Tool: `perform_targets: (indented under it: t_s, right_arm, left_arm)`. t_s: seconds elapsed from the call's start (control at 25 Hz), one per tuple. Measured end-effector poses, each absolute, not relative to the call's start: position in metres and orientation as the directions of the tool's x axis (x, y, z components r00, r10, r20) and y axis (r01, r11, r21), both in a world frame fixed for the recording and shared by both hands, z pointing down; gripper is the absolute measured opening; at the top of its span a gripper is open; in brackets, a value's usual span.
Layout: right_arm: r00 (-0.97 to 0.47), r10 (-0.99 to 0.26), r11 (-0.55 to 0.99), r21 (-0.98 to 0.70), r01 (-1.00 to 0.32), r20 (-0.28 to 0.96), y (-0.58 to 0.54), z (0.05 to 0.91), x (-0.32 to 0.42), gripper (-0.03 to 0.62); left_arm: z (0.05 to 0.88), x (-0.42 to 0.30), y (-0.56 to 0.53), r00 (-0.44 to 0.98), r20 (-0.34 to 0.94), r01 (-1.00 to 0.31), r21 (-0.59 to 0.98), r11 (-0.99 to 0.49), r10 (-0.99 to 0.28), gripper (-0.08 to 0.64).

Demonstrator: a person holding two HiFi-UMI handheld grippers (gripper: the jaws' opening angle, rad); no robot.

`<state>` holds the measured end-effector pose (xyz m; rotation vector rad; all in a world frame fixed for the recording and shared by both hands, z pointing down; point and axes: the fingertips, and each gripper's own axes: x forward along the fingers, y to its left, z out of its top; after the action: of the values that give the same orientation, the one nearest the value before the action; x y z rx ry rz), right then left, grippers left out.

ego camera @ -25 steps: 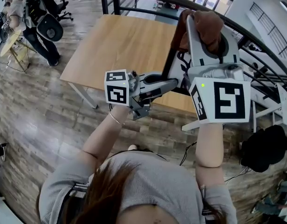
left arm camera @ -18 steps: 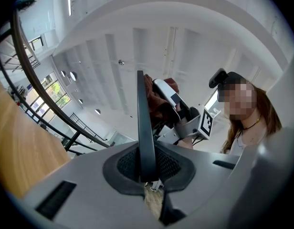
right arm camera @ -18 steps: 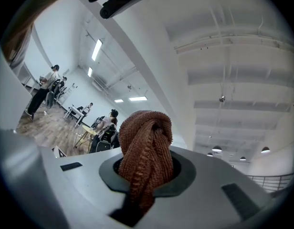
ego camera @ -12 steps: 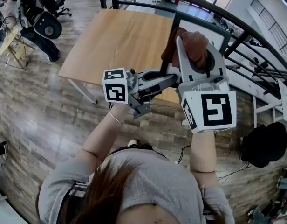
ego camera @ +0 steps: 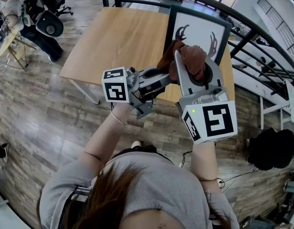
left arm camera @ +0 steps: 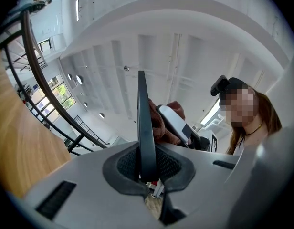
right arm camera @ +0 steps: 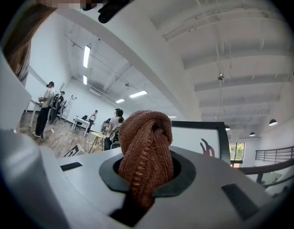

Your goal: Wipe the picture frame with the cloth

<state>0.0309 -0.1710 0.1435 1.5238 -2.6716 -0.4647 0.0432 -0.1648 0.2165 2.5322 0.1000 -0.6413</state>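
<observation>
Wiping looks to be under way. The left tool (left arm camera: 149, 175) is clamped on the frame (ego camera: 199, 32) by its edge, holding it upright near the tabletop (ego camera: 113, 42). The right tool (right arm camera: 146, 182) pinches the cloth (ego camera: 189, 58) (bunched) at the frame's lower front. The next move calls for sweeping it across the glass.

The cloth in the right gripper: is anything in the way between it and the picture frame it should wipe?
Nothing visible. The cloth, clamped in the right gripper, sits right in front of the picture frame's lower left part. The left gripper grips the frame's edge, off to the side.
</observation>
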Motion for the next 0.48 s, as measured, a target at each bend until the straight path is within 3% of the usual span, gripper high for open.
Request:
perform_targets:
  t_s: [0.48]
  right_arm:
    - [-0.562,-0.825,0.537,0.228,-0.812,-0.061,-0.131,0.191,0.034,0.074]
  left_arm:
    - [0.218,0.045,-0.167,0.863,-0.498,0.201,0.488,-0.850,-0.082,0.040]
